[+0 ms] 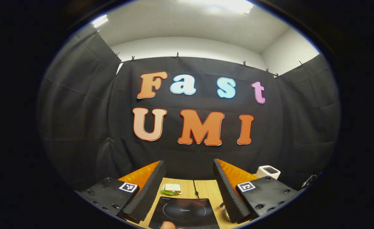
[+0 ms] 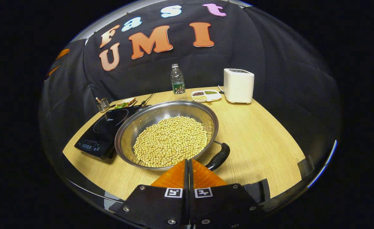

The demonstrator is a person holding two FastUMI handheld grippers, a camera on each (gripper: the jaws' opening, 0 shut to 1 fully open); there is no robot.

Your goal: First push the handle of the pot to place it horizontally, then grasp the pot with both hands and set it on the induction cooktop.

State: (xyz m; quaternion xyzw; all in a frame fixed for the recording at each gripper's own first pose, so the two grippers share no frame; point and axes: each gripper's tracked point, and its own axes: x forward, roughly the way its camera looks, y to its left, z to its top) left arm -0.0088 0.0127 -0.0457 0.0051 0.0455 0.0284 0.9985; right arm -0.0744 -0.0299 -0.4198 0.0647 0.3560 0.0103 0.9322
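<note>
Setting: wooden table (image 2: 257,133) inside a booth hung with black cloth.
Right gripper (image 2: 188,163): fingers pressed together with nothing between them, poised at the near rim of the pot, just beside the handle.
Left gripper (image 1: 189,187): fingers spread wide, gripping nothing, raised and looking out over the induction cooktop (image 1: 184,212).
Pot (image 2: 167,133): wide steel pan heaped with soybeans (image 2: 171,140), sitting on the table with its far-left edge against or just over the cooktop's corner; which of the two, I cannot tell.
Handle (image 2: 219,156): dark, angled toward the near right, so the push looks not yet done.
Risk, push: a shove low on the handle could slide the whole pot rather than swing it, knocking it into the cooktop.
Risk, spill: the load is loose; a jerk or uneven two-handed lift would likely tip beans over the shallow rim.
Nearby: bottle (image 2: 177,79), sectioned tray (image 2: 206,94) and white appliance (image 2: 238,86) stand well behind the pot, and a plate of food (image 1: 171,189) lies beyond the cooktop.
</note>
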